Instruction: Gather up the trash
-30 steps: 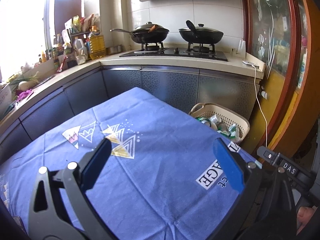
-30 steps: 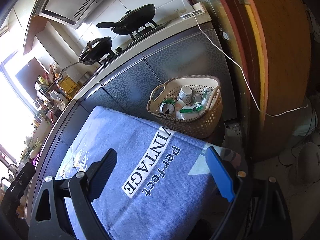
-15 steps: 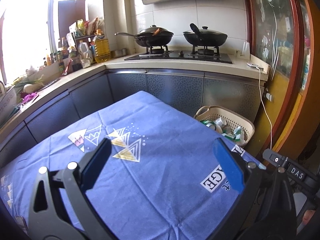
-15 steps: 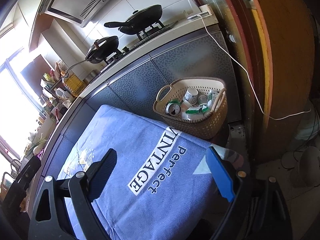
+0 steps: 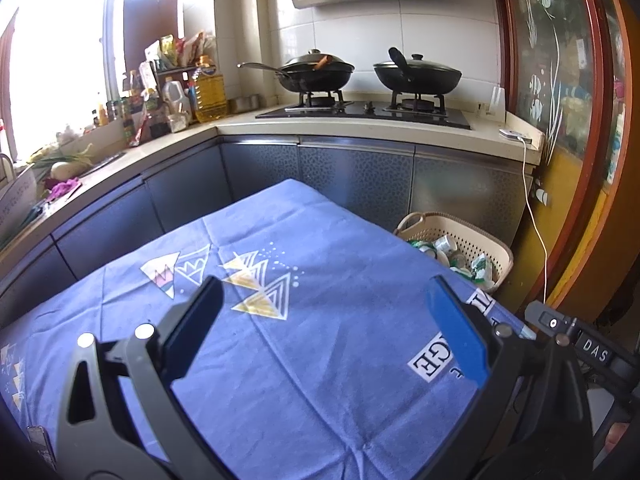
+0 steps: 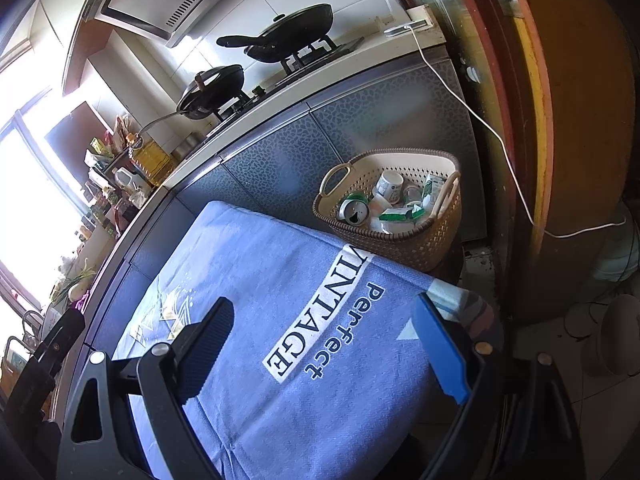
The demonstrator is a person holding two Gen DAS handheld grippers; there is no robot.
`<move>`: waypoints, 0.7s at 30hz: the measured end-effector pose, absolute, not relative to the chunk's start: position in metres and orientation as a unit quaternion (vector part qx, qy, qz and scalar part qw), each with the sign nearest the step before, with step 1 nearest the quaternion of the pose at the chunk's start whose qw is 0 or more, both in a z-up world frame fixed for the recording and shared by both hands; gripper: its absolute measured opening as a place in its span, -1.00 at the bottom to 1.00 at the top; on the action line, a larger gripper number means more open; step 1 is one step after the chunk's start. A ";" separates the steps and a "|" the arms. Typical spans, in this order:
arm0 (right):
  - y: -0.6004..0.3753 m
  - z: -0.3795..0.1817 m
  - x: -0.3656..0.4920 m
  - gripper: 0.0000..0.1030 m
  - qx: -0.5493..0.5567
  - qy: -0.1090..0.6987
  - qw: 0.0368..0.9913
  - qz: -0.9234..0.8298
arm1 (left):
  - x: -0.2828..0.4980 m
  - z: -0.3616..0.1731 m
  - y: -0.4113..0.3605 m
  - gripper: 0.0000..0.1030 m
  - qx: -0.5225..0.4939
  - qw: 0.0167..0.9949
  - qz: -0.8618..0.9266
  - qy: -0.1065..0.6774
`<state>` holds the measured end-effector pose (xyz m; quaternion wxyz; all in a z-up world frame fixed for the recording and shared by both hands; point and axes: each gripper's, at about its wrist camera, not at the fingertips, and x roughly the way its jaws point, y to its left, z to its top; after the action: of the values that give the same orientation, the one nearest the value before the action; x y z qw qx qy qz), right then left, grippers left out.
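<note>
the left gripper (image 5: 324, 328) hangs over the blue tablecloth (image 5: 312, 344) with its fingers spread wide and nothing between them; the right gripper (image 6: 332, 344) is likewise spread and empty above the cloth's printed corner. the cloth is bare across its top, and its far edge drops off just short of the grey cabinet fronts (image 5: 360, 172), leaving only a narrow gap. the trash sits in the woven basket (image 6: 400, 240), which stands on the floor beside the table's far right corner, against the cabinets: a can (image 6: 354, 212), a paper cup (image 6: 390, 186) and what look like green-and-white cartons. the left view cuts off most of the basket behind the table edge. a white cable (image 6: 500, 140) hangs from the counter down past the basket. two pans (image 5: 316, 74) sit on the stove behind.
</note>
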<state>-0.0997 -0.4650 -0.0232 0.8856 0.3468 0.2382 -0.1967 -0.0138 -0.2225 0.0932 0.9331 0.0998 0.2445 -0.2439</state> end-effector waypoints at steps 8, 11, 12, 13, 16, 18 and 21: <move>-0.463 -0.024 -0.098 0.73 0.345 0.240 0.886 -0.196 | -0.014 0.093 -0.222 0.89 0.100 0.933 -0.244 0.244; -0.462 -0.024 -0.098 0.73 0.346 0.242 0.885 -0.195 | -0.014 0.093 -0.222 0.89 0.101 0.933 -0.244 0.243; -0.462 -0.024 -0.098 0.73 0.345 0.242 0.886 -0.195 | -0.014 0.093 -0.221 0.89 0.102 0.934 -0.243 0.242; -0.462 -0.024 -0.098 0.73 0.345 0.243 0.886 -0.195 | -0.014 0.093 -0.220 0.89 0.103 0.934 -0.242 0.241; -0.461 -0.024 -0.097 0.73 0.345 0.244 0.885 -0.193 | -0.013 0.092 -0.218 0.89 0.107 0.934 -0.241 0.240; -0.461 -0.024 -0.097 0.73 0.345 0.244 0.885 -0.194 | -0.014 0.092 -0.219 0.89 0.106 0.934 -0.242 0.240; -0.461 -0.024 -0.097 0.73 0.346 0.244 0.885 -0.194 | -0.014 0.092 -0.219 0.89 0.106 0.934 -0.241 0.240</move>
<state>-0.0970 -0.4613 -0.0244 0.8851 0.3459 0.2435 -0.1938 -0.0144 -0.2195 0.0923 0.9343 0.1057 0.2403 -0.2412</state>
